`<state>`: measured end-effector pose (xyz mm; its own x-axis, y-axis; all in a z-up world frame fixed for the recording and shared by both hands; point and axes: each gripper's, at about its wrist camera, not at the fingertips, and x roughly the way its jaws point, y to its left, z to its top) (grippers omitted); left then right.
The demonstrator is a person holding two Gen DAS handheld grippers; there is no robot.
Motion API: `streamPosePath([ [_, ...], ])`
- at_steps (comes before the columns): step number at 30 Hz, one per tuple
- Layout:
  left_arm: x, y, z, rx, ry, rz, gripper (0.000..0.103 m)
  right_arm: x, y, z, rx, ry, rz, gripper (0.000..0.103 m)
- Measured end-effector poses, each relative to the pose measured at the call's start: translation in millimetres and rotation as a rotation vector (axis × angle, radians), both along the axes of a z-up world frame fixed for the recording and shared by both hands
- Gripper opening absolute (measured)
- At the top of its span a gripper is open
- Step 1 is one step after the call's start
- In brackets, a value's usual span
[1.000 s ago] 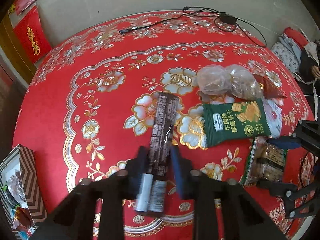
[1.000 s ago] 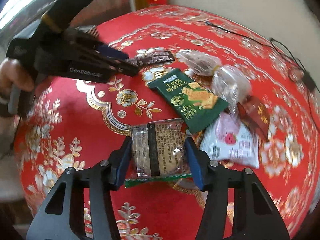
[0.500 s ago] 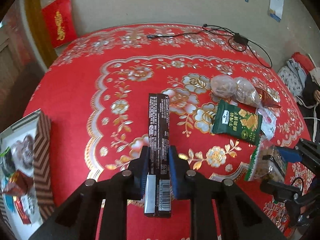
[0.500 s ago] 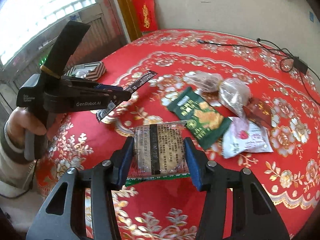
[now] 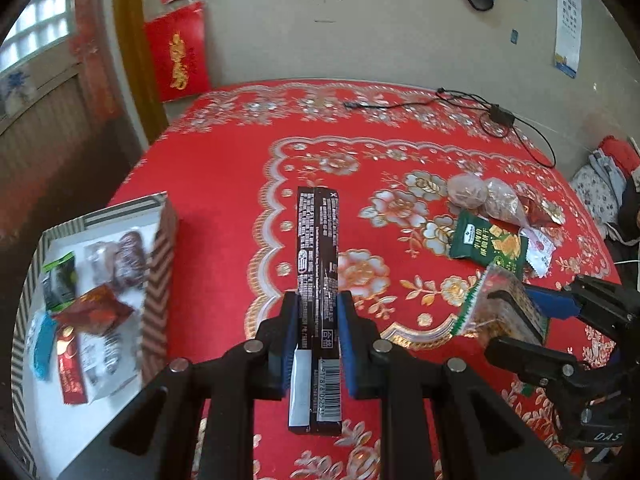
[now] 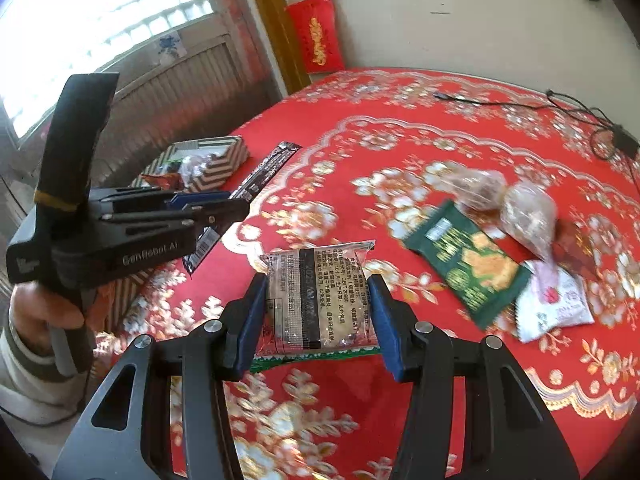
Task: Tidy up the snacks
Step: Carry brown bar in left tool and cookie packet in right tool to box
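My left gripper [image 5: 318, 316] is shut on a long dark snack bar [image 5: 318, 252], held above the red flowered tablecloth [image 5: 224, 184]; the bar sticks out forward past the fingers. A striped box [image 5: 158, 264] with several snacks inside lies to its left. My right gripper [image 6: 316, 300] is shut on a clear cracker packet [image 6: 320, 300] with a green edge, lifted off the cloth. In the right wrist view the left gripper [image 6: 236, 210] and its bar [image 6: 268, 172] are at the left, near the striped box [image 6: 218, 162].
A green cracker bag [image 6: 466, 266], two clear bags of brown snacks [image 6: 504, 200], a white-pink packet [image 6: 554, 306] and a dark red packet [image 6: 576, 248] lie on the cloth at the right. A black cable [image 5: 472, 108] runs along the far edge. A hand [image 6: 36, 312] grips the left handle.
Both grippers have risen and swung left with their snacks. The striped box has come further into the left wrist view. The loose snack pile now lies farther right.
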<state>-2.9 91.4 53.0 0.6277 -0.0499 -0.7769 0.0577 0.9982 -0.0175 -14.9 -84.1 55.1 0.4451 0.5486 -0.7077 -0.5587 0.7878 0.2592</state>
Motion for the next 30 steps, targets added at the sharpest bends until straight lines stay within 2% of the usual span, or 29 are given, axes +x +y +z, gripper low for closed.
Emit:
streamPosePath([
  [10, -25.1, 42.2, 6.6, -0.005, -0.037, 0.082, 0.021, -3.6, 57.2, 14.8, 0.016, -0.026, 0.083, 0.05],
  [19, -46.0, 97.2, 15.1, -0.012, -0.067, 0.182, 0.021, -5.2, 112.1, 24.3, 0.023, -0.035, 0.17, 0.05],
  [30, -69.4, 175.3, 2.7, -0.022, -0.038, 0.35, 0.021, -8.9, 194.7, 27.7, 0.005, -0.038, 0.311, 0.05],
])
